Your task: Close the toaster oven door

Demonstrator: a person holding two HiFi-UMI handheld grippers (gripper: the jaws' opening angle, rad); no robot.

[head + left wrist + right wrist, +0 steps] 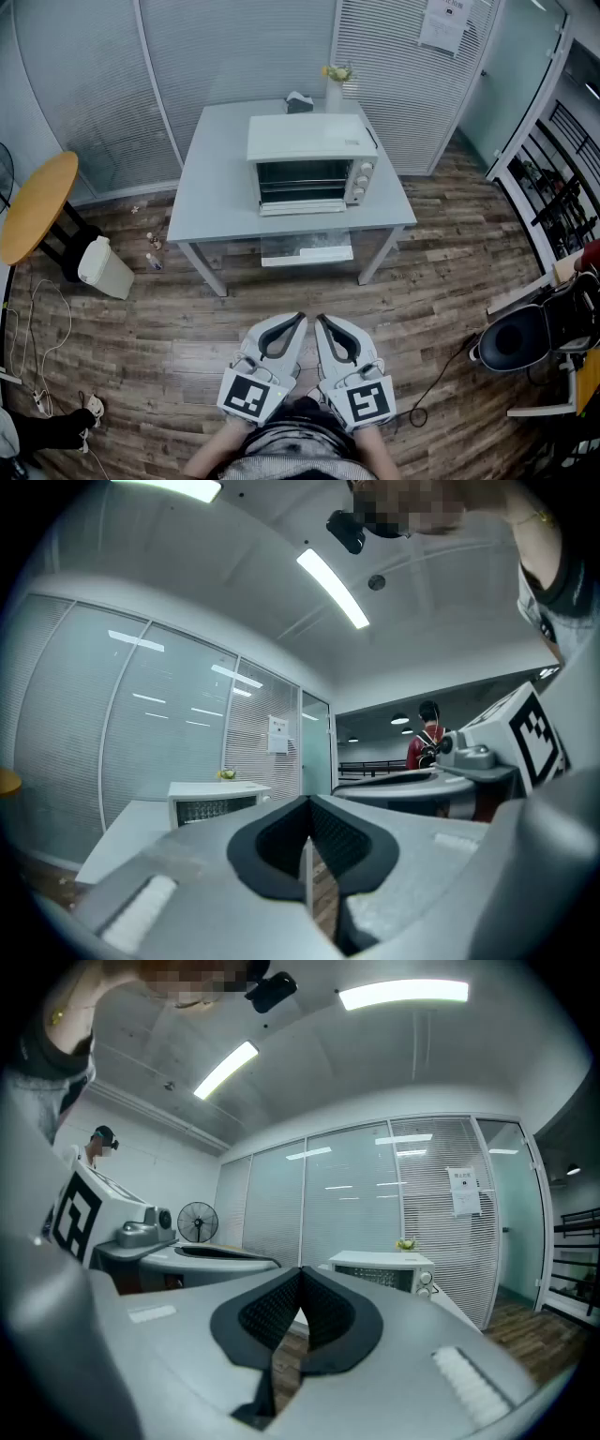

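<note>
The toaster oven point(309, 159) is a white, boxy countertop unit with a dark cavity, a wire rack visible inside and a column of knobs down its right side. It sits toward the front of a grey table point(211, 187), facing the person. Its door point(307, 251) appears to be dropped open. A glass pane with a pale handle bar along its outer edge juts forward, roughly flat, past the table's front edge, leaving the cavity exposed. The oven probably sits this near the edge so that the door has room to swing down. Behind it, by the table's back edge, stand a small vase of yellow flowers point(335, 82) and a dark box point(299, 101).

Well apart from the table, low in the head view, the left gripper point(299, 319) and the right gripper point(322, 320) sit side by side. Both point level toward the oven. Each has its jaws pressed together with nothing between them. That suits the job, since lifting a door shut calls for a blunt tip under the handle rather than a grasp. The approach looks not yet begun.

A round wooden table point(37, 206) and a white bin point(105, 267) stand off to the left, and an office chair point(525, 342) to the right.
</note>
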